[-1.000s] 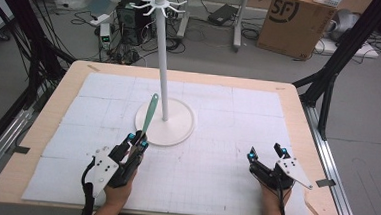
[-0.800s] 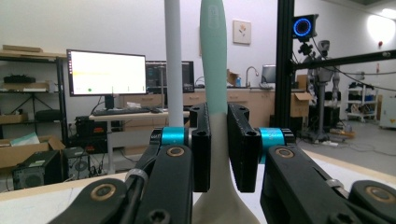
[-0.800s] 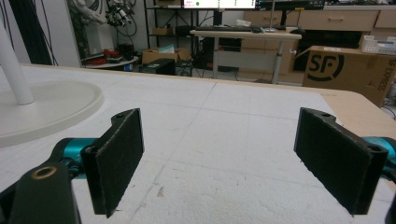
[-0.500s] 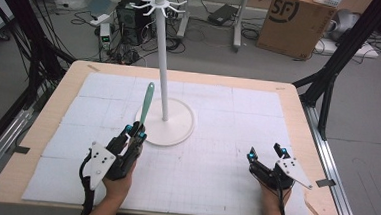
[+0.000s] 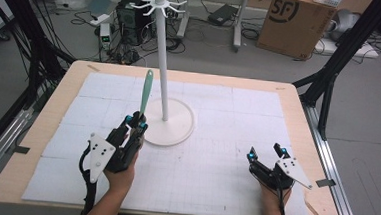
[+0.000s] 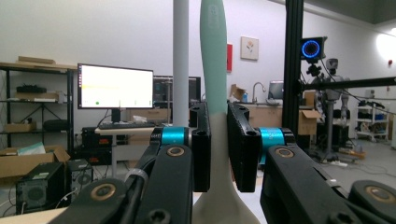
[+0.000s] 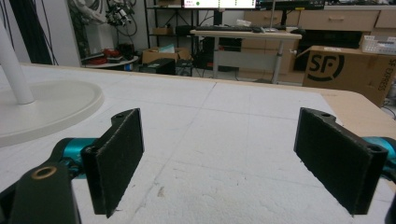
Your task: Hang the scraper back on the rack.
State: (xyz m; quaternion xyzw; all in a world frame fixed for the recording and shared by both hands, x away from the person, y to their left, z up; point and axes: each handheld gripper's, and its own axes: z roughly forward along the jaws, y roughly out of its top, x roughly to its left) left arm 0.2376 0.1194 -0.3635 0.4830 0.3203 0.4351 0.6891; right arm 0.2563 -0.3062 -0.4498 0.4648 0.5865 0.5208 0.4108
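Observation:
A white hanging stand (image 5: 166,86) with hooked arms at its top rises from a round base (image 5: 175,125) at the table's middle. My left gripper (image 5: 135,120) is shut on a teal-handled utensil (image 5: 146,91), held upright just left of the pole. In the left gripper view the utensil (image 6: 214,60) runs up between the jaws, with the stand's pole (image 6: 180,63) right behind it; its lower end widens and turns whitish. My right gripper (image 5: 266,152) rests low at the front right, open, nothing between its pads (image 7: 116,158).
A white gridded mat (image 5: 216,139) covers the wooden table (image 5: 303,114). Beyond the far edge are cables, a computer tower (image 5: 126,13) and a cardboard box (image 5: 296,21). Black frame legs (image 5: 331,71) stand by the right side.
My left gripper has lifted and tipped the utensil from leaning toward the pole to nearly upright, shifting slightly left. The right gripper has stayed put.

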